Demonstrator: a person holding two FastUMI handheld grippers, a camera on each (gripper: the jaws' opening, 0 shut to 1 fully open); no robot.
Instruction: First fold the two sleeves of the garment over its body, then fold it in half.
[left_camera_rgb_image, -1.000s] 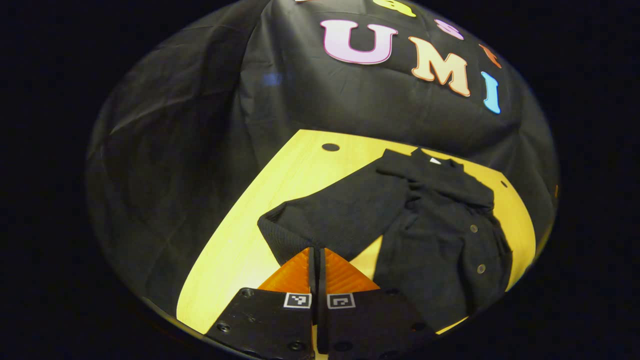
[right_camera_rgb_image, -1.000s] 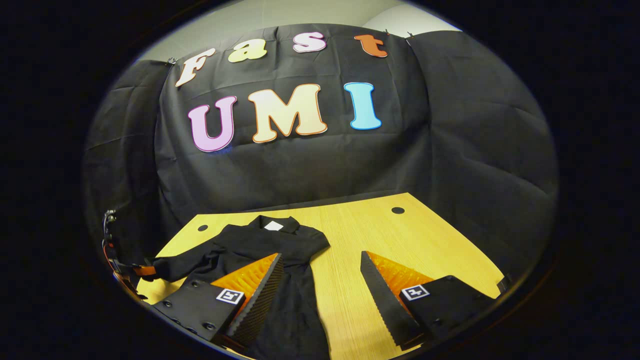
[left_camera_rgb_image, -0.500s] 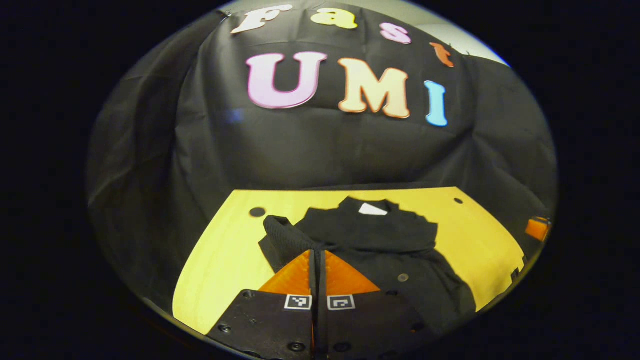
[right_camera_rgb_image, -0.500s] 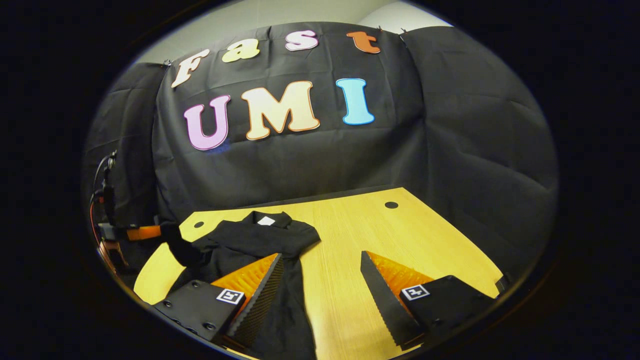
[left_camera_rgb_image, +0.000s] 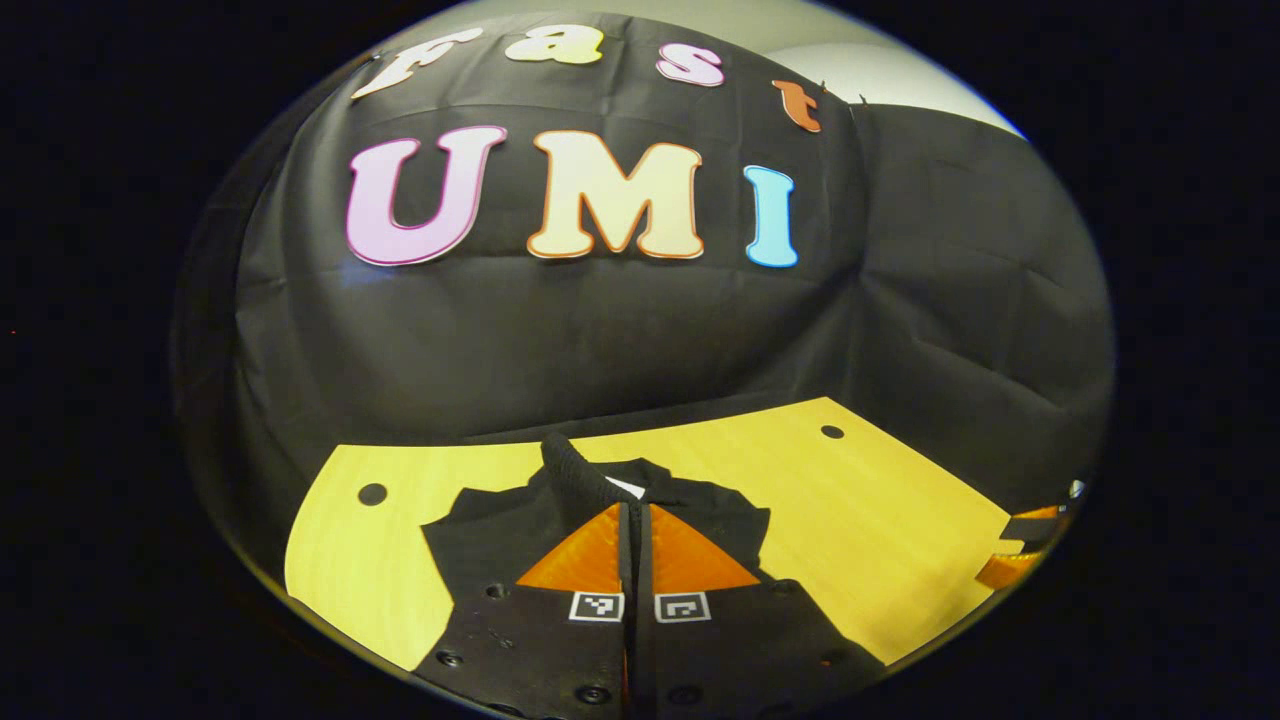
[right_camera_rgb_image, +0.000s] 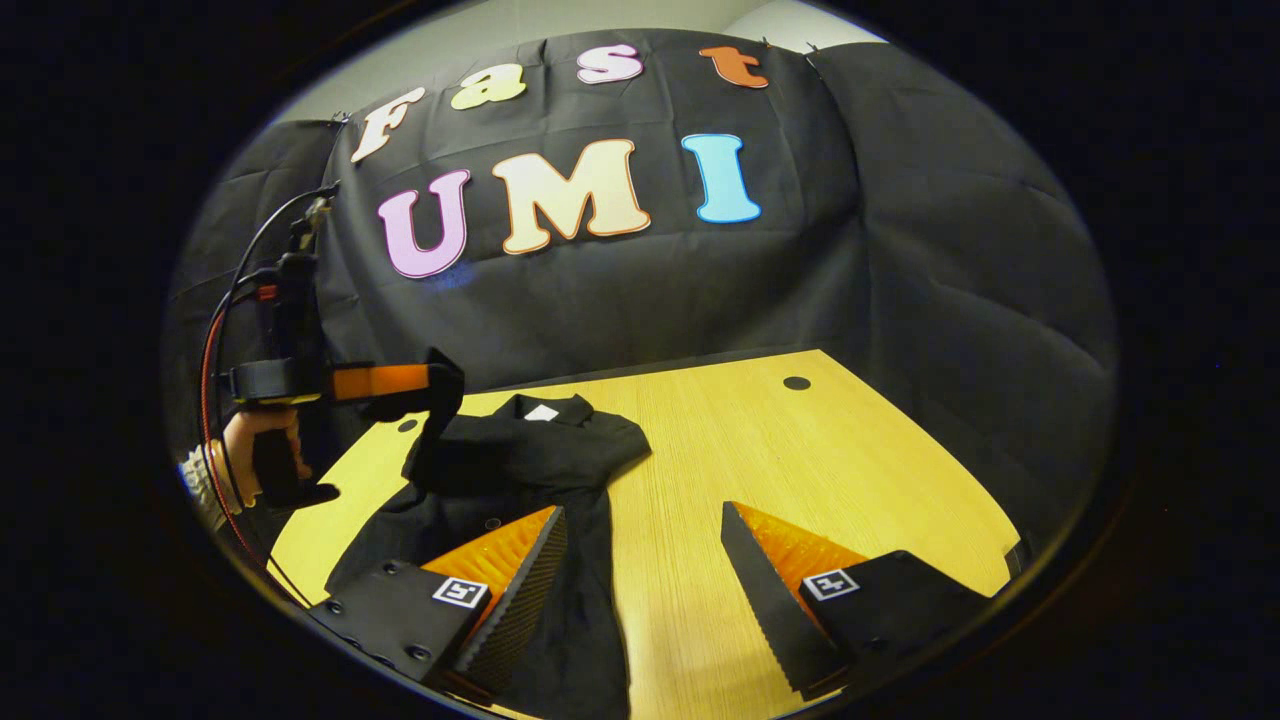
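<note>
A black buttoned garment (right_camera_rgb_image: 545, 465) lies on the yellow wooden table (right_camera_rgb_image: 800, 470), its collar with a white label (right_camera_rgb_image: 541, 412) toward the wall. One sleeve (right_camera_rgb_image: 610, 445) lies folded across the chest. My left gripper (left_camera_rgb_image: 635, 508) is shut on the ribbed cuff of the other sleeve (left_camera_rgb_image: 568, 468), held up over the garment's body (left_camera_rgb_image: 470, 530). From the right gripper view, the left gripper (right_camera_rgb_image: 443, 378) hangs above the garment's left shoulder with the sleeve (right_camera_rgb_image: 428, 432) drooping from it. My right gripper (right_camera_rgb_image: 641, 510) stands open over the garment's lower edge, holding nothing.
A hand (right_camera_rgb_image: 250, 450) holds the left gripper's handle, with cables looping above it. The table has round holes near its back corners (right_camera_rgb_image: 796, 383) (left_camera_rgb_image: 372, 494). Bare wood spreads to the right of the garment (left_camera_rgb_image: 880, 520). The right gripper's fingers (left_camera_rgb_image: 1030, 535) peek in at the far right.
My left gripper has lifted the sleeve cuff off the table and carried it up and inward over the garment's body. The right gripper has barely moved.
</note>
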